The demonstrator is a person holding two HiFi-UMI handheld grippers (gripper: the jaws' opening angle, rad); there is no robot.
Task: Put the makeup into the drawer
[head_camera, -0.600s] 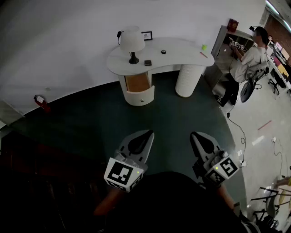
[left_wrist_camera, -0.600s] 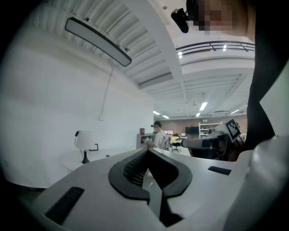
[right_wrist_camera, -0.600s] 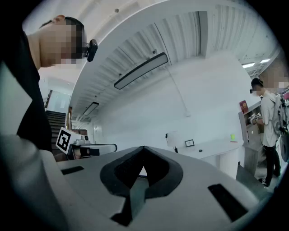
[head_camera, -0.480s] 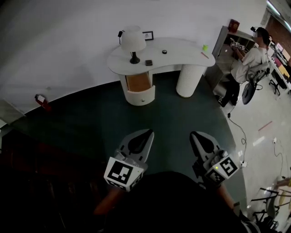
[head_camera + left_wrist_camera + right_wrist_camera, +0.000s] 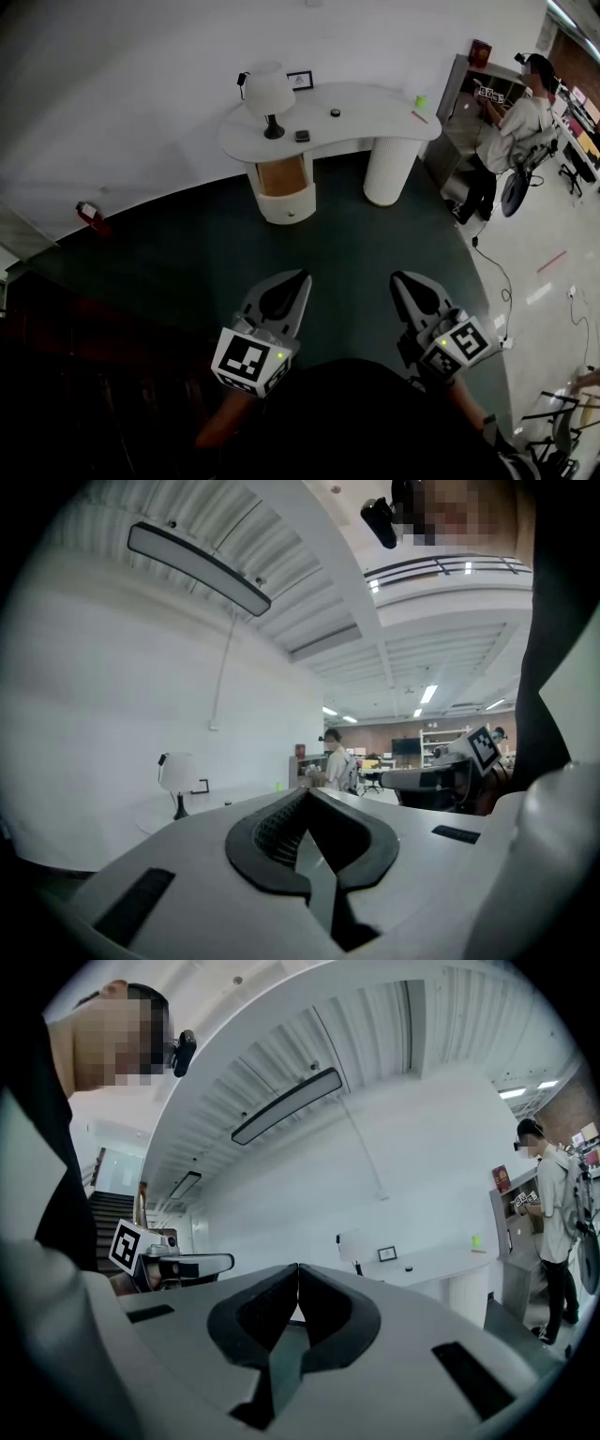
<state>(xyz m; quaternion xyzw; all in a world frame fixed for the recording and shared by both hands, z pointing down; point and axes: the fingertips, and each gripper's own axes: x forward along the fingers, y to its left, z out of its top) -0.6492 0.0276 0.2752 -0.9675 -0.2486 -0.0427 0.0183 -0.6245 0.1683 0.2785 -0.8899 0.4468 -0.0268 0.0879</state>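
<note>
A white curved desk (image 5: pixel 375 101) stands against the far wall, several steps ahead of me. Its drawer (image 5: pixel 283 176) under the left end is pulled open and shows a wooden inside. On the desktop lie a small dark makeup case (image 5: pixel 302 136) and a small round dark item (image 5: pixel 335 112). My left gripper (image 5: pixel 302 277) and right gripper (image 5: pixel 401 277) are held level side by side close in front of me, far from the desk. Both are shut with nothing between the jaws, as the left gripper (image 5: pixel 305 792) and right gripper (image 5: pixel 297 1266) views show.
A white lamp (image 5: pixel 268 92) and a picture frame (image 5: pixel 300 80) stand on the desk's left, a green cup (image 5: pixel 421 97) on its right. A person (image 5: pixel 511 127) stands at a cabinet at the far right. Dark green floor (image 5: pixel 356 244) lies between me and the desk.
The head view has shifted slightly, so the desk sits a little further left in the picture. Both grippers stay shut and in nearly the same place.
</note>
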